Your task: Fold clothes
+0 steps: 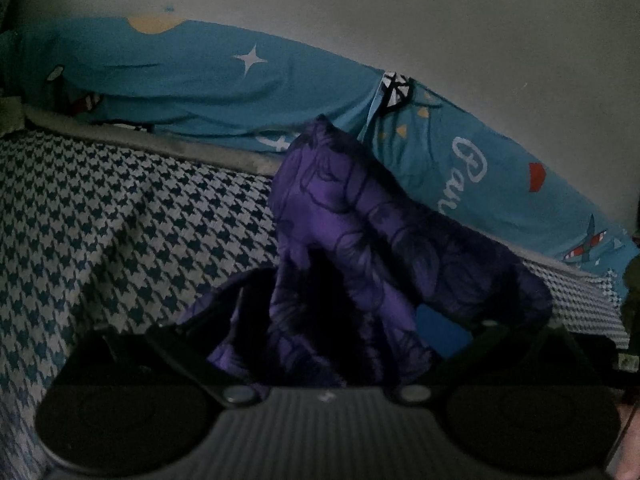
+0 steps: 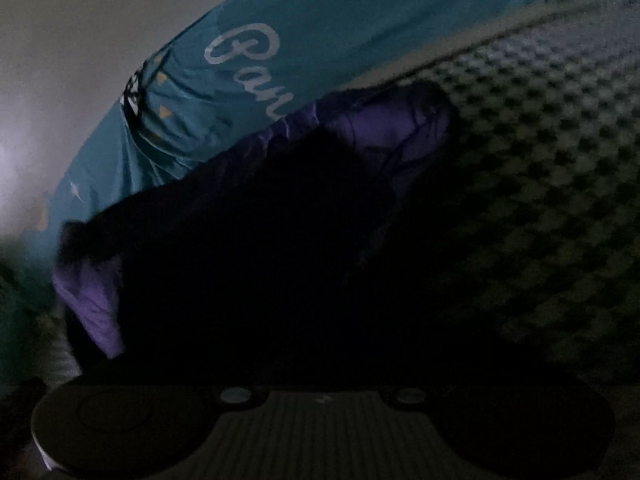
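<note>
**Purple garment bunched up on the houndstooth bed**

Here's the purple garment [image 1: 360, 240], a floral-printed cloth, heaped in a tall crumpled mound on the houndstooth bedcover [image 1: 100, 220], close to the far edge of the bed where the blue printed pillows [image 1: 200, 80] line the pale wall [image 1: 400, 8]. The left gripper [image 1: 324, 344] is right in it: cloth spills down between its dark fingers and over the body, but the folds hide the tips, so I cannot tell whether it pinches the cloth or merely sits under it.

Over to the right wrist view: very dark, blurred. The right gripper [image 2: 320, 300] is buried in shadow beneath the garment, which drapes across most of the view. Its jaws are lost in the black; I cannot tell their state. The blue pillow with white script sits behind.
</note>
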Demonstrator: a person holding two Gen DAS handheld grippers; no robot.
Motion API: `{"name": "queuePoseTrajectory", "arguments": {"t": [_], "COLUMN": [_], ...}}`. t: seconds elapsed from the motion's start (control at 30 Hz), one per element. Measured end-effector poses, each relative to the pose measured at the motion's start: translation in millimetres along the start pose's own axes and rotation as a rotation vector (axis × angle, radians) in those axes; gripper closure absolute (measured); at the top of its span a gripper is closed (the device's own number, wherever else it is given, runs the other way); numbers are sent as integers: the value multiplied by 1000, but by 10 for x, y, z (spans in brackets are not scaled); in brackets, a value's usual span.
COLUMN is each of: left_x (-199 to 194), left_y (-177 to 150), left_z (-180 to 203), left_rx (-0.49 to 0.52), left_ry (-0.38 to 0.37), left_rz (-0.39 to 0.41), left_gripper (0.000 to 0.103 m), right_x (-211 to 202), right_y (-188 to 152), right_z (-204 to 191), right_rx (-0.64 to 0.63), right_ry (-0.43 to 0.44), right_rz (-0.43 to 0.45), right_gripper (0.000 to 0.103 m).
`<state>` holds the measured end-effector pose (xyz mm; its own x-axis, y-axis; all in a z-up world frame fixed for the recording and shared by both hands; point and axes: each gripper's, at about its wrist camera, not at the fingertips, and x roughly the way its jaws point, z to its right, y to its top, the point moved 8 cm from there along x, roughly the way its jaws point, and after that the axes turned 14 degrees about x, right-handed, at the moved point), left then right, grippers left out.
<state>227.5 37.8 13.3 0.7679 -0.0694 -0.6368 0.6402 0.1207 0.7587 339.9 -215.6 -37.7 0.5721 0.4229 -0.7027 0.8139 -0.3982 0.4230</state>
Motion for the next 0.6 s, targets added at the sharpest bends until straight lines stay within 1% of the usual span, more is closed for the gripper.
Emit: {"name": "queuePoseTrajectory", "arguments": {"t": [0.03,0.07,0.13,0.23,0.37,0.47,0.53,0.6], "left_x": [12,23,43,66,91,109,120,129], "left_y": [-4,-6,-6,-6,-8,-17,-24,-30], "left_z": [9,21,44,68,73,71,69,73], "left_rx": [1,2,7,16,19,21,23,26], "left_ry": [-1,-2,-3,1,4,6,6,6], "left_rz": [-3,-5,-8,-12,-17,-23,-27,-30], "left_gripper": [0,0,0,0,0,0,0,0], "right_x": [-4,-11,-56,-227,-609,-862,-971,-1060], "right_y": [1,6,49,192,571,856,996,1097], "right_z": [-11,-20,-17,-7,89,238,366,447], "right_rx": [-20,-37,-26,-28,8,55,87,89], "right_ry": [-9,-16,-12,-36,-71,-97,-122,-159], "right_rz": [9,17,34,108,280,403,456,509], "right_gripper": [95,96,97,97,97,97,97,97]}}
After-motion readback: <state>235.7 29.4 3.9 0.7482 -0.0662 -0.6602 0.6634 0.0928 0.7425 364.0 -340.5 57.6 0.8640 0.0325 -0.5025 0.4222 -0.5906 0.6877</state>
